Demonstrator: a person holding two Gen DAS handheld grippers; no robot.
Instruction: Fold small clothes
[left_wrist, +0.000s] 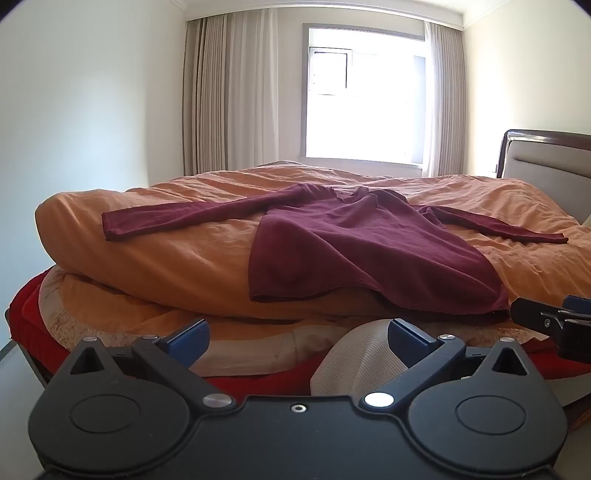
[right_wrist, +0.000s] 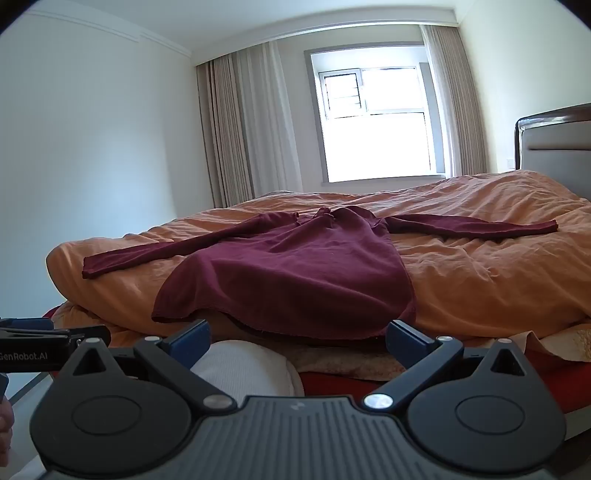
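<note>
A dark red long-sleeved top lies spread flat on the orange duvet, sleeves stretched out to both sides, hem hanging over the near edge. My left gripper stands open just short of the hem, nothing between its blue pads. My right gripper is open too, empty, level with the hem's near edge. In the left wrist view the right gripper's finger shows at the right edge. The left gripper's body shows at the left of the right wrist view.
A white ribbed cloth bulges up below the bed edge, in front of both grippers. Red bedding and a pale quilt lie under the duvet. A headboard stands at the right, a curtained window behind.
</note>
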